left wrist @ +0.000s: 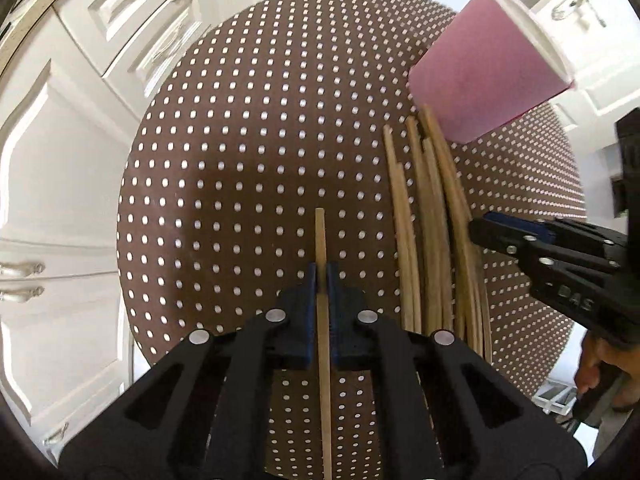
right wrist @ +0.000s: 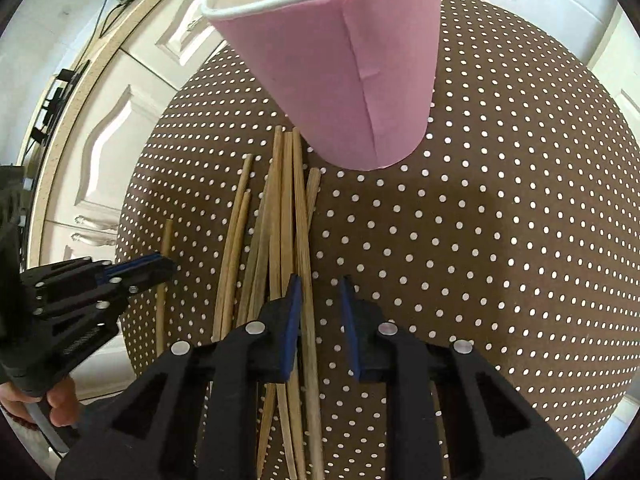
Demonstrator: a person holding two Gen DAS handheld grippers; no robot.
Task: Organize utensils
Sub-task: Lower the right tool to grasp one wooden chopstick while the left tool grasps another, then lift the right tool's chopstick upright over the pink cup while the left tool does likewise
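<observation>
White cabinets on every side, and close in front of them a round dotted table, brown with pale spots.

Toward the far edge of that table, a pink paper cup, upright and open-mouthed, apparently empty as far as the rim shows; most likely meant as the holder for the sticks.

From the foot of the cup back toward the near edge, a loose pile of chopsticks, roughly parallel, some crossing, all flat on the cloth.

Off to the left of the pile and clear of it, nearer the middle of the table, a single chopstick, lengthwise like the rest. Clenched on it near its middle, the left gripper, pointing steeply down, blue pads tight on both sides. Probably gripped there for balance on the way to the cup.

Over the right flank of the pile, the right gripper, also steeply down, jaws parted with one outer stick lying in the gap. Pads not visibly pressing; contact on the left pad possible, hard to judge through the fisheye. Chosen at the pile's edge, presumably, to take one stick without dragging its neighbours.
</observation>
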